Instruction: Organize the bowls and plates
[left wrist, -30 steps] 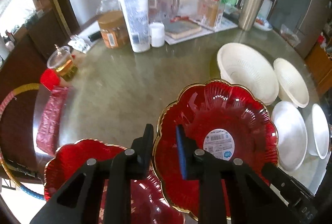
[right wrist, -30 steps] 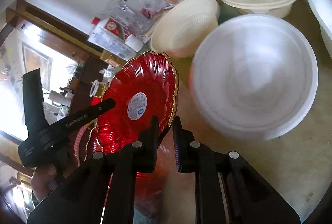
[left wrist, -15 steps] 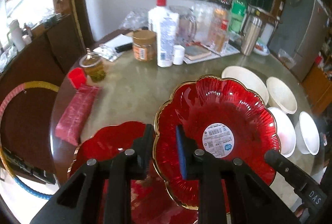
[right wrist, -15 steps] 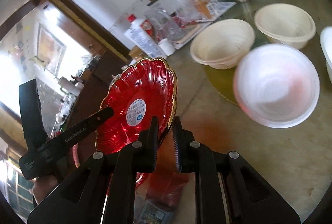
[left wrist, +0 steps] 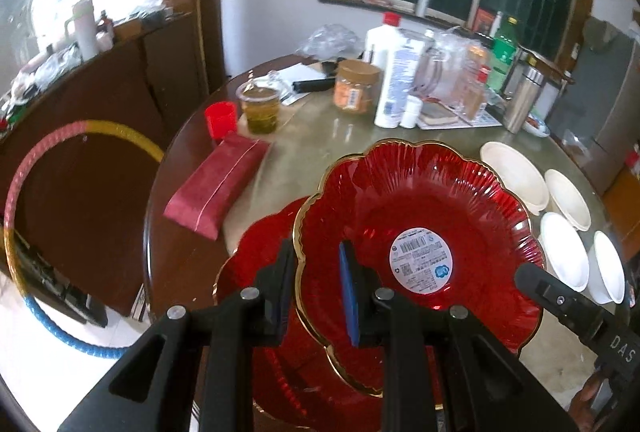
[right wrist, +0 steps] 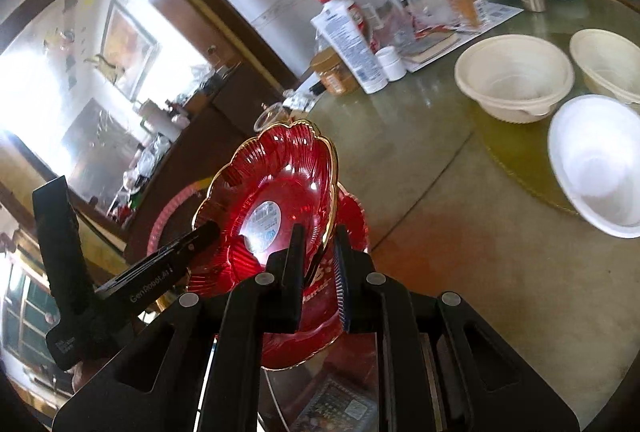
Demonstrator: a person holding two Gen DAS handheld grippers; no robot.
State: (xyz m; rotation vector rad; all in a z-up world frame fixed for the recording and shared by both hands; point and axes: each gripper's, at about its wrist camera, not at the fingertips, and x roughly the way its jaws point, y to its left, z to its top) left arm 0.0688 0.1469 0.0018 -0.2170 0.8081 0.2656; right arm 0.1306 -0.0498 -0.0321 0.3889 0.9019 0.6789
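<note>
— Above the table's (left wrist: 320, 136) near edge, where is the red plate (left wrist: 416, 216)?
— Both claws, left gripper (left wrist: 318, 292) and right gripper (right wrist: 318, 264), are clamped on its gold rim; it looks stiff, slippery, maybe fragile, over a second plate (left wrist: 256, 252).

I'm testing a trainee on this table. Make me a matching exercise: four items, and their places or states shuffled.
Items
1. held red plate
2. second red plate
3. red pouch
4. white foam bowl

States
A. lying flat near the table's left edge
B. gripped at the rim by both grippers
C. on the table under the lifted plate
D. empty, beside the cream bowls

Pairs: 1-B, 2-C, 3-A, 4-D
</note>
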